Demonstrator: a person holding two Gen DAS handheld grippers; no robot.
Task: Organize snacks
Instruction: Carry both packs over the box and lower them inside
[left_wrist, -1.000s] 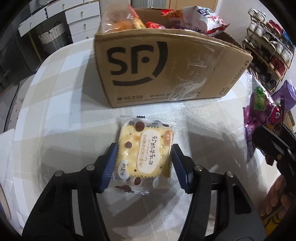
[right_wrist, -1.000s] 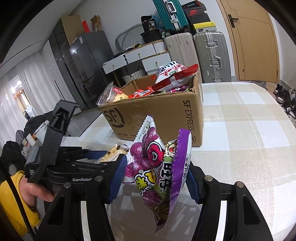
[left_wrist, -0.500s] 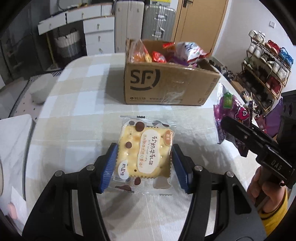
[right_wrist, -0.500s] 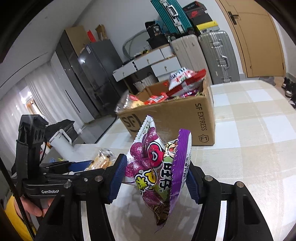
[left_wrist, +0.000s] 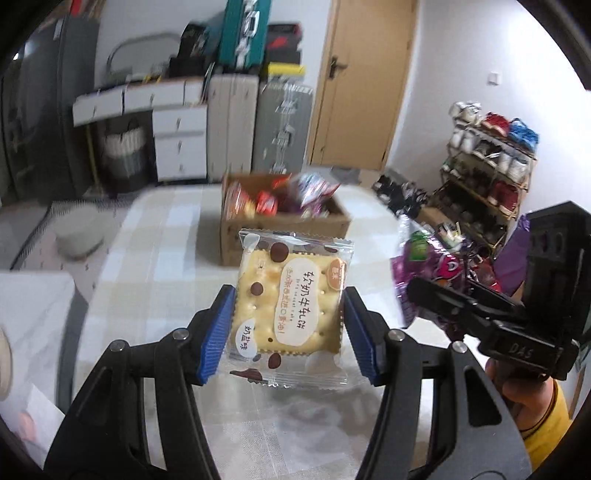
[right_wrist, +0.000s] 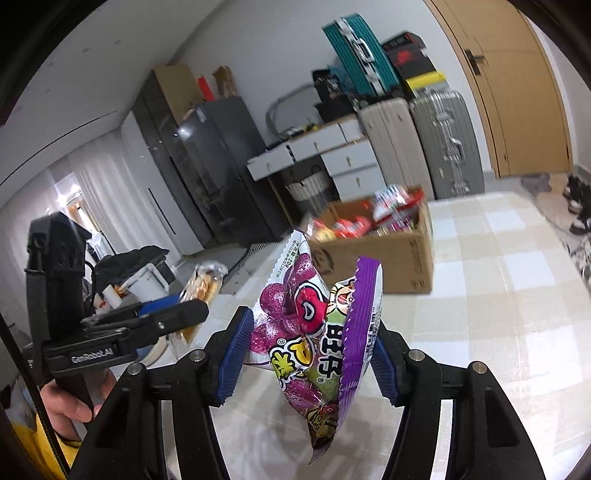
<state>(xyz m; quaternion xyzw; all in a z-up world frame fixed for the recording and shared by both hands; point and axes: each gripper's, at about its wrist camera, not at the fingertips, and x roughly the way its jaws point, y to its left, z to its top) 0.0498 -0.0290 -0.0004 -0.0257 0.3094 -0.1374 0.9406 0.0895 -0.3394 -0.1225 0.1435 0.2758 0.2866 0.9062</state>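
Observation:
My left gripper (left_wrist: 288, 328) is shut on a clear packet holding a yellow cracker (left_wrist: 291, 314), lifted well above the checked table (left_wrist: 155, 236). My right gripper (right_wrist: 310, 358) is shut on a purple candy bag (right_wrist: 314, 339) that hangs between its blue pads. An open cardboard box (left_wrist: 280, 229) full of several snack packets stands farther back on the table, also visible in the right wrist view as the box (right_wrist: 384, 251). The purple bag (left_wrist: 424, 266) and the right gripper show at the right of the left wrist view.
A person's hand in a yellow sleeve (left_wrist: 532, 406) holds the right tool. Suitcases (right_wrist: 436, 144), white drawers (left_wrist: 177, 129), a dark fridge (right_wrist: 214, 166) and a shoe rack (left_wrist: 491, 162) stand around the room. A round stool (left_wrist: 77, 232) sits left of the table.
Both grippers rose and pulled back from the box with their packets still held. The box now looks smaller and farther away, and more of the room shows.

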